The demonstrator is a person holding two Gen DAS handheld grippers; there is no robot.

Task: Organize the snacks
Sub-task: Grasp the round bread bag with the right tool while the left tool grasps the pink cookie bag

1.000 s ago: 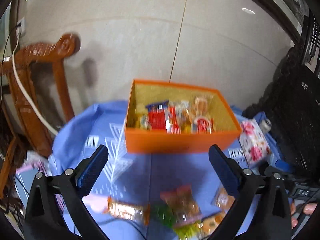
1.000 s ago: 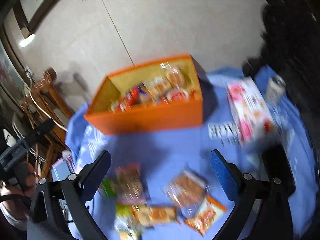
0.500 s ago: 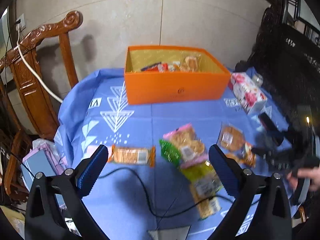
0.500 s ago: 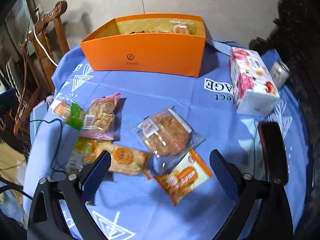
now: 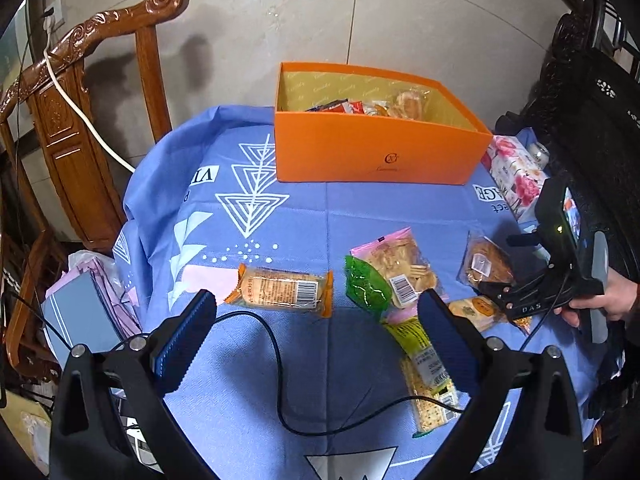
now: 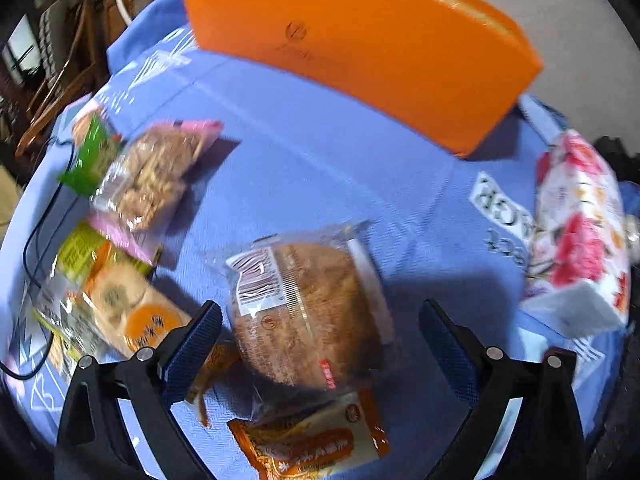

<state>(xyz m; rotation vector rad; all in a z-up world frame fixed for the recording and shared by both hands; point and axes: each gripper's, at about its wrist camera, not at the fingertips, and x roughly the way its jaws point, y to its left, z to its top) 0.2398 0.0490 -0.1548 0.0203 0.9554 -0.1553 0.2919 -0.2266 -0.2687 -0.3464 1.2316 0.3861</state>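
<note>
The right gripper [image 6: 320, 320] has dropped low over the clear-wrapped round cake [image 6: 308, 312] on the blue cloth, jaws spread wide astride it. The left gripper [image 5: 316, 320], also released, hovers back; the orange box [image 5: 376, 152] awaits beyond, a pickup seemingly imminent.

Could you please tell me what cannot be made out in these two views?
- Orange box contents: left wrist view, near wall hides most; right wrist view shows only the outside.
- Snack labels: right wrist view, motion blur.
- Orange-trimmed packet: partly under the round cake packet.
- Small can: behind the floral tissue pack.
</note>
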